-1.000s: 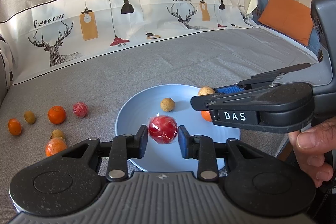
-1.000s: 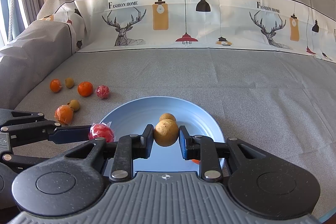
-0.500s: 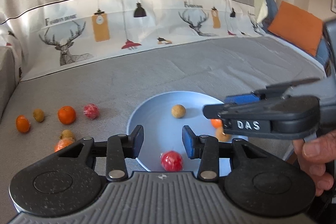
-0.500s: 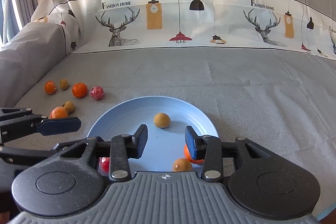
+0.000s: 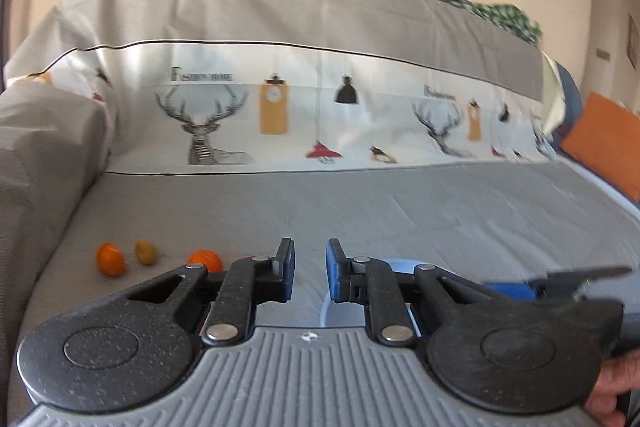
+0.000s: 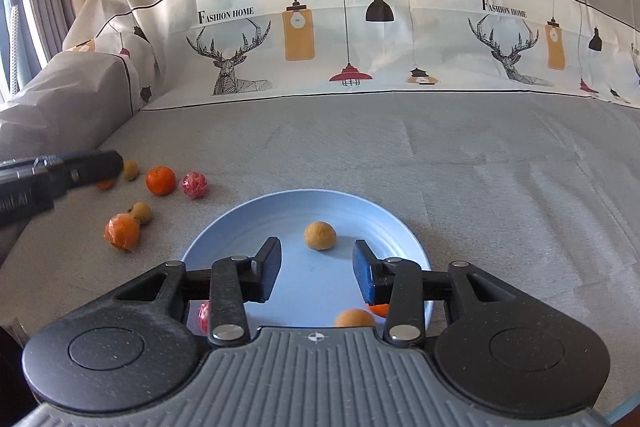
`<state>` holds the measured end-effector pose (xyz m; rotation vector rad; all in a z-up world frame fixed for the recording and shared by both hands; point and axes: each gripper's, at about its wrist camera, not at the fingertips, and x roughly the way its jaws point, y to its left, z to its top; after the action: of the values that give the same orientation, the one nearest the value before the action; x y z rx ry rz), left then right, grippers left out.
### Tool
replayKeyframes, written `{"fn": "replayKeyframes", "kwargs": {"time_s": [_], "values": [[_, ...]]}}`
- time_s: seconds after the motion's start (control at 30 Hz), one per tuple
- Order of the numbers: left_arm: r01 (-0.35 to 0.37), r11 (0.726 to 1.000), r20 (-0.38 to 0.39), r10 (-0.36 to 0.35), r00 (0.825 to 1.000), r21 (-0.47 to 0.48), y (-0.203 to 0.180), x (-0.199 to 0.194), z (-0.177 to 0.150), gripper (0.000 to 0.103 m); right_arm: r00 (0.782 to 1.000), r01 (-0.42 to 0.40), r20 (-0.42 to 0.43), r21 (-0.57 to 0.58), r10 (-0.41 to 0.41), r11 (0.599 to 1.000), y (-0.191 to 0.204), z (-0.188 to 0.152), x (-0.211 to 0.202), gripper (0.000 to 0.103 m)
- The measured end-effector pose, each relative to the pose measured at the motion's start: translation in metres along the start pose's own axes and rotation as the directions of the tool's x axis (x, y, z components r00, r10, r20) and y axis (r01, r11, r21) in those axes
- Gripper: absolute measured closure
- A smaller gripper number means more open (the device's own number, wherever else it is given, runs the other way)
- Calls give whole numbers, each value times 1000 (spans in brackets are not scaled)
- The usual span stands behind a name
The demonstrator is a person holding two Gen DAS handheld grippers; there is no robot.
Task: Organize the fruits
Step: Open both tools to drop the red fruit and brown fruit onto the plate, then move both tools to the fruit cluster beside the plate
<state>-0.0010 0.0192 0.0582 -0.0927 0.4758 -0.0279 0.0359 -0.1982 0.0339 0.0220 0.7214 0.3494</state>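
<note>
Fruit lies on the blue plate (image 6: pixel 404 231) at lower centre and loose at left. Right gripper (image 6: pixel 316 269) gapes empty above it; left gripper (image 5: pixel 310 275), jaws closing, holds nothing.

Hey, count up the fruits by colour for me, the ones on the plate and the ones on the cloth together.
Orange fruits: 4 (two partly hidden)
Brown fruits: 4
Red fruits: 2
Total: 10
</note>
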Motion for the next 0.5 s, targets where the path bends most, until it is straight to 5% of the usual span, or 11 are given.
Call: {"fn": "replayKeyframes", "kwargs": {"time_s": [0.23,0.33,0.5], "values": [[-65,979,-60,54,997,-192,50,23,10,85,1000,-24,2,-34,24,999,9,3,9,62],[-111,960,-97,89,991,-256,72,37,12,85,999,-36,17,-53,37,998,16,7,13,70],[-248,924,-170,206,964,-291,102,63,8,85,996,-79,36,-63,81,995,32,18,25,73]]}}
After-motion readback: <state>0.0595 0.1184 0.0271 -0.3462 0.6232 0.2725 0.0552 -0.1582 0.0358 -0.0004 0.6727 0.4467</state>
